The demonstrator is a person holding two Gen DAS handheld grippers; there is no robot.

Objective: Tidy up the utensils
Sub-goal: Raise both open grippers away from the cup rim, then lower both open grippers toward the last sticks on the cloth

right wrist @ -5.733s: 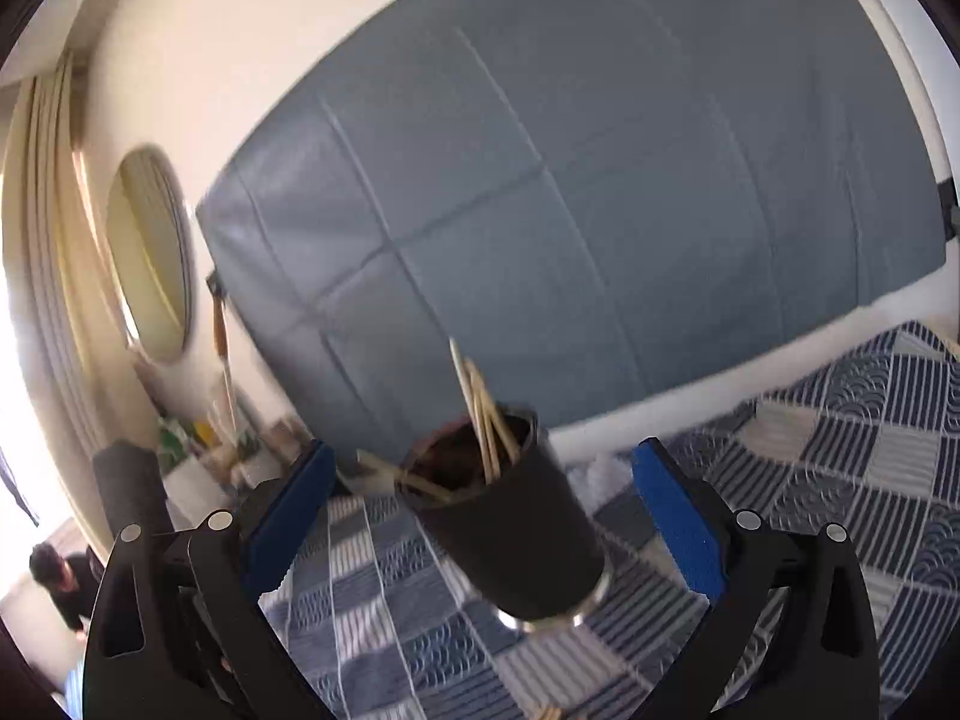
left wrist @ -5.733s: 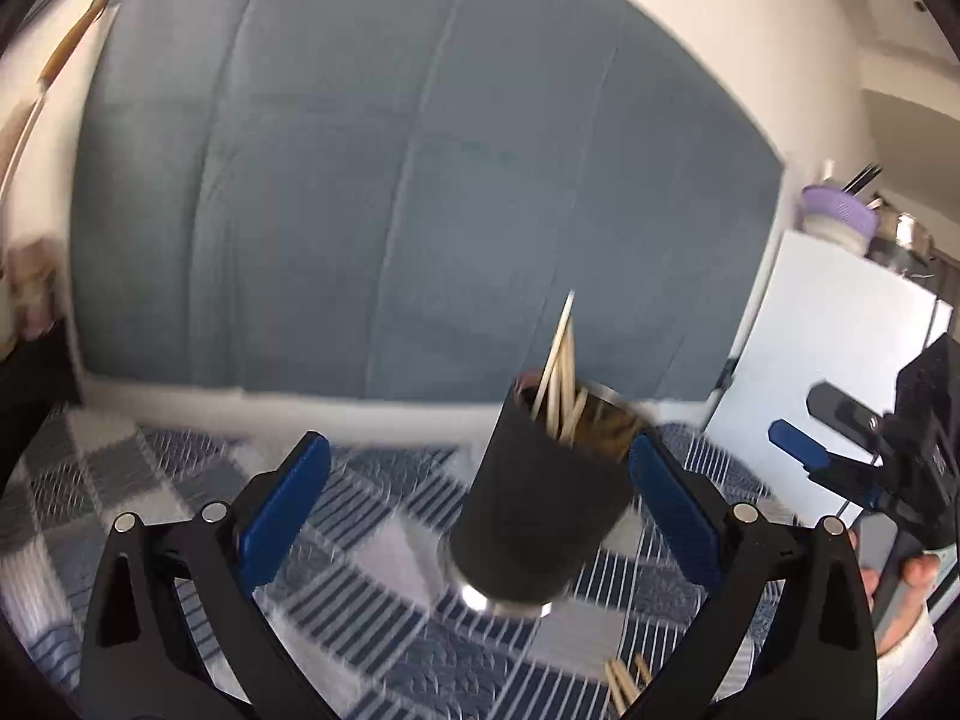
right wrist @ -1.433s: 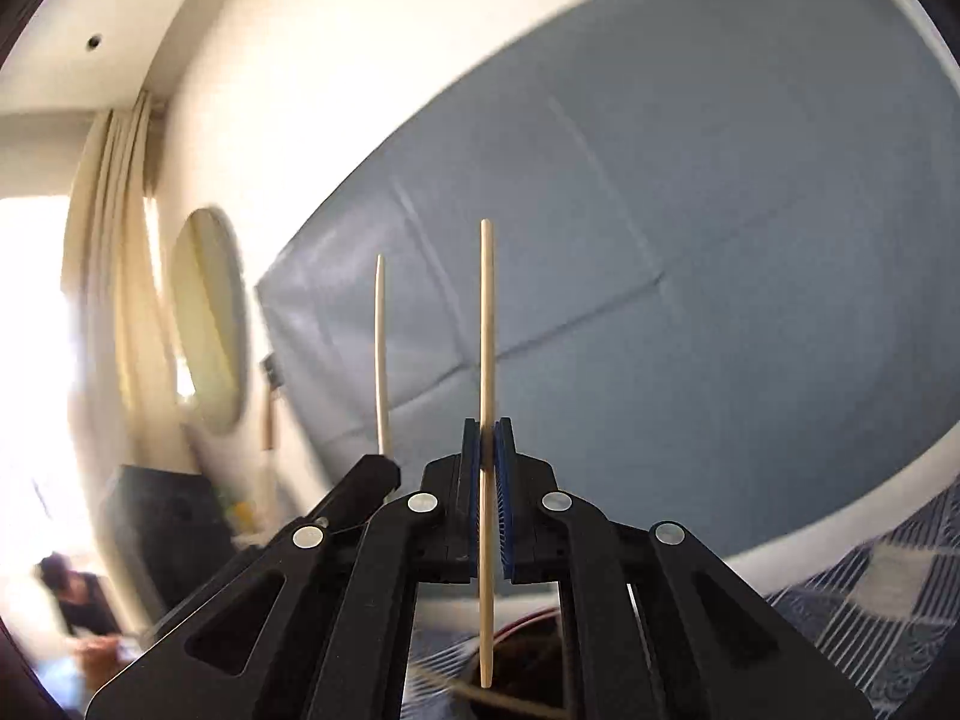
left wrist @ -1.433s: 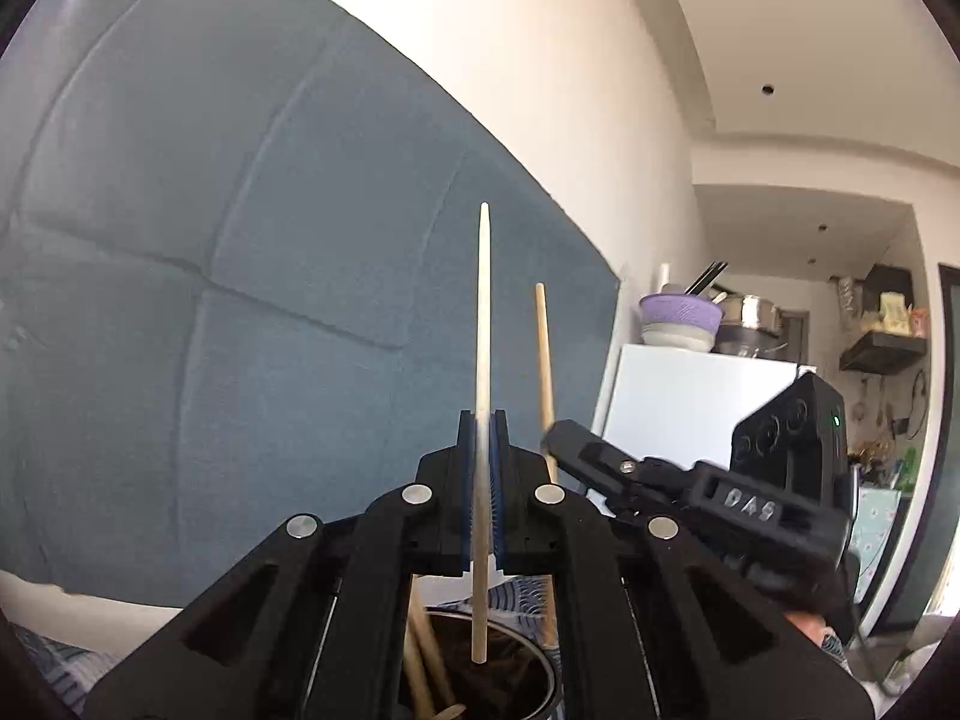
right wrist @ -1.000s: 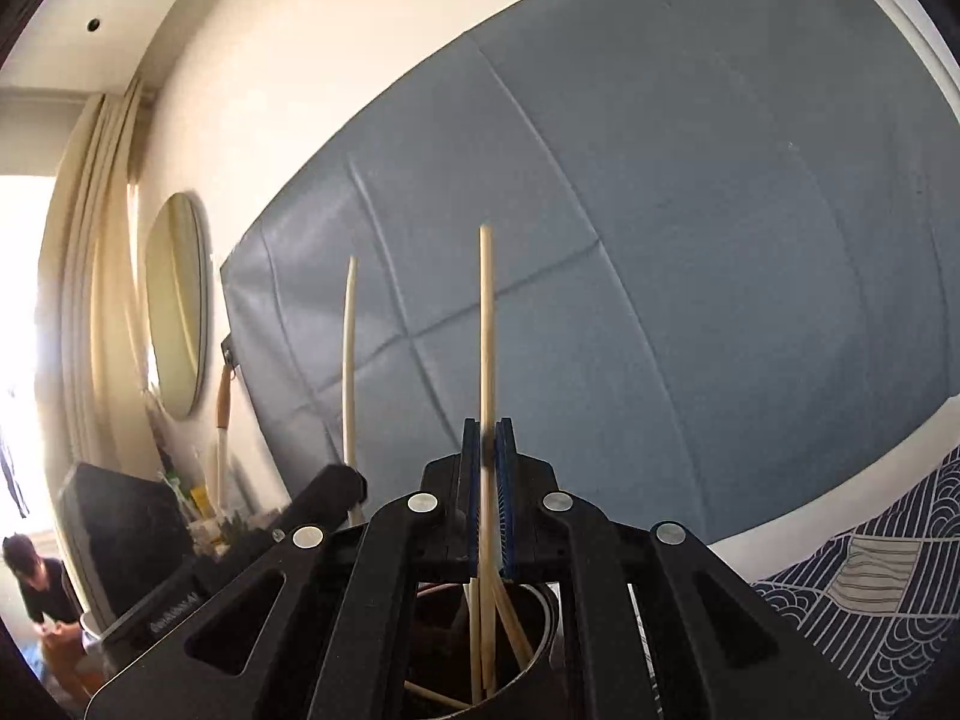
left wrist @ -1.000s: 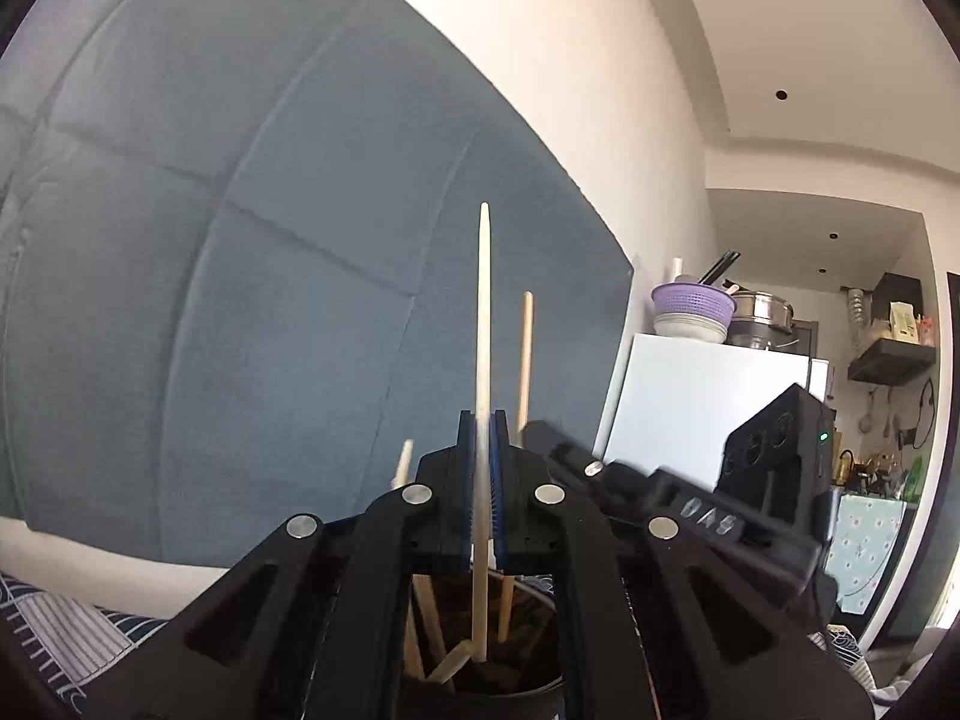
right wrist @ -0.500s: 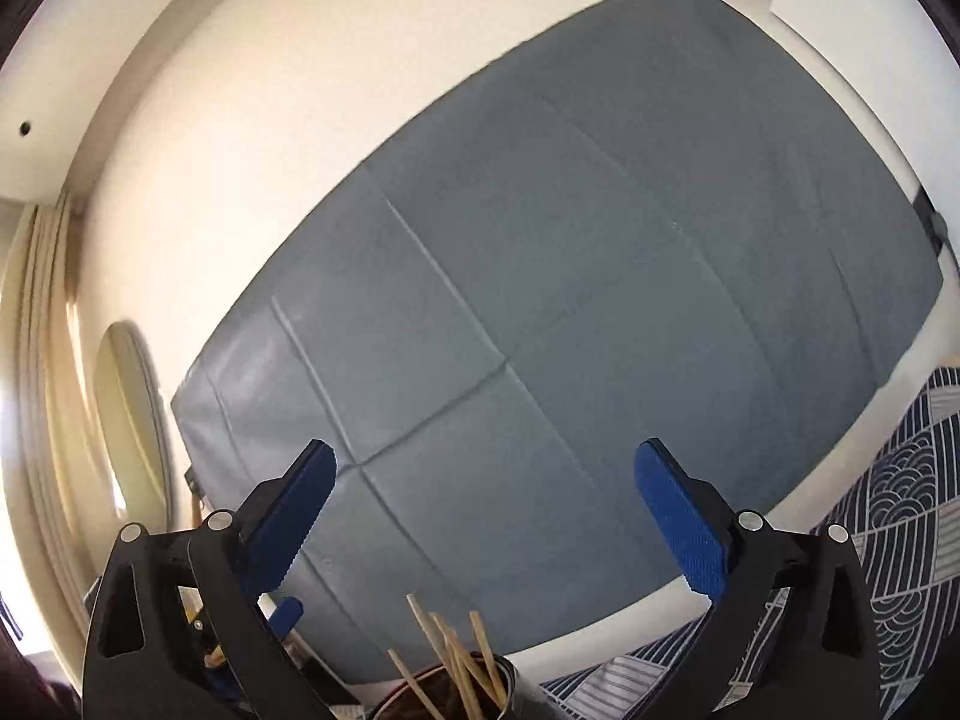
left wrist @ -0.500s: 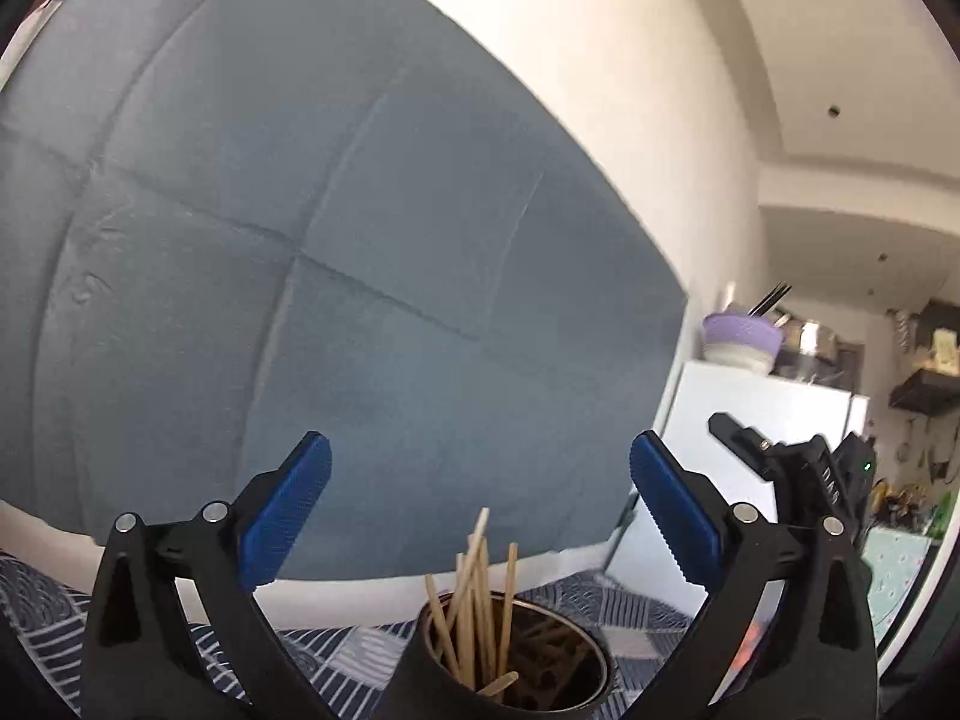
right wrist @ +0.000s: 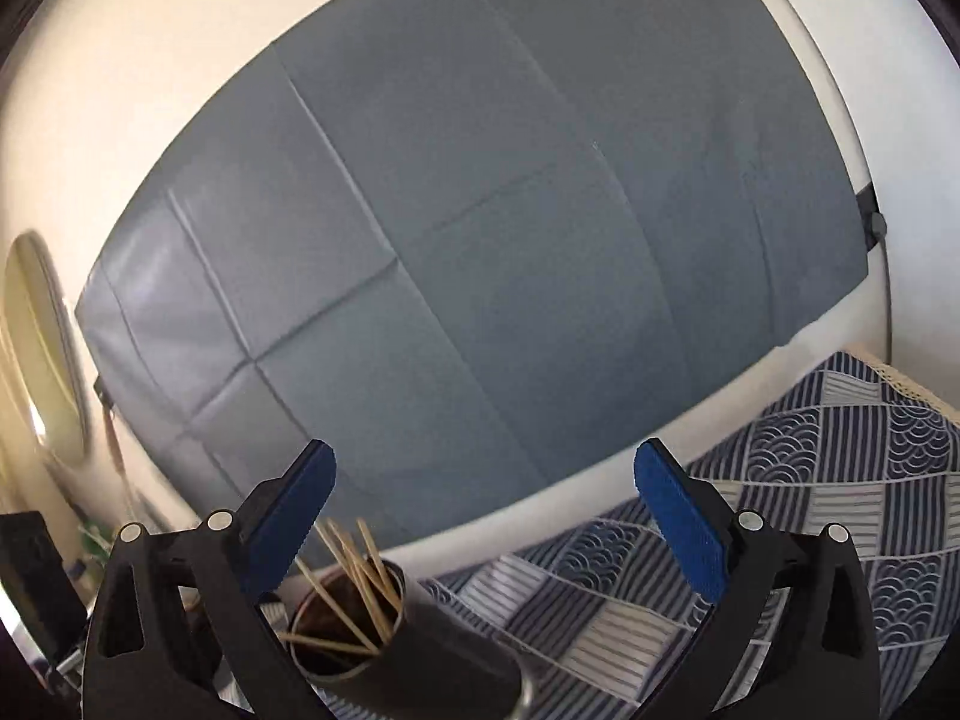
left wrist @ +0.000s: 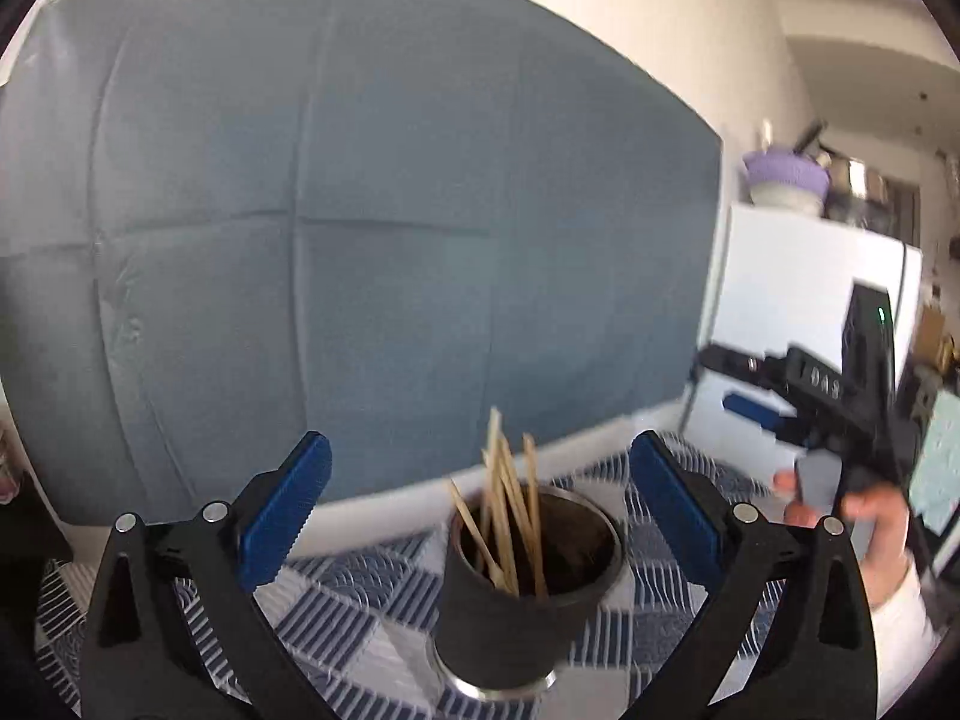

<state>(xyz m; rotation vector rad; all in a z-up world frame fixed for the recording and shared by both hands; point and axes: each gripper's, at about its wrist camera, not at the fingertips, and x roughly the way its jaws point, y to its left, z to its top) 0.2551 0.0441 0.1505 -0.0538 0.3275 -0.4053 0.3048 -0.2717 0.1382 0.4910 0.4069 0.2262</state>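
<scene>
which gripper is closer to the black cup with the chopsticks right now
Hard to call; probably the left. The black cup sits centred just below the open left gripper; the open right gripper has it low and off to one side.

Left gripper [left wrist: 480,501] fingers [left wrist: 282,510] spread, chopsticks [left wrist: 507,516] in cup [left wrist: 510,618]

Grey panel [left wrist: 360,228] on wall; patterned cloth [right wrist: 840,480] below; white fridge [left wrist: 804,276] bearing purple bowl [left wrist: 786,171]; oval mirror [right wrist: 42,348]

Cup [left wrist: 510,612]: matt black sleeve, shiny metal rim and base. Sticks [left wrist: 507,516]: pale bare wood. Claw pads [left wrist: 282,510]: ribbed blue. Tablecloth [right wrist: 840,468]: woven patterned cloth. Headboard [left wrist: 360,210]: smooth grey padding.
</scene>
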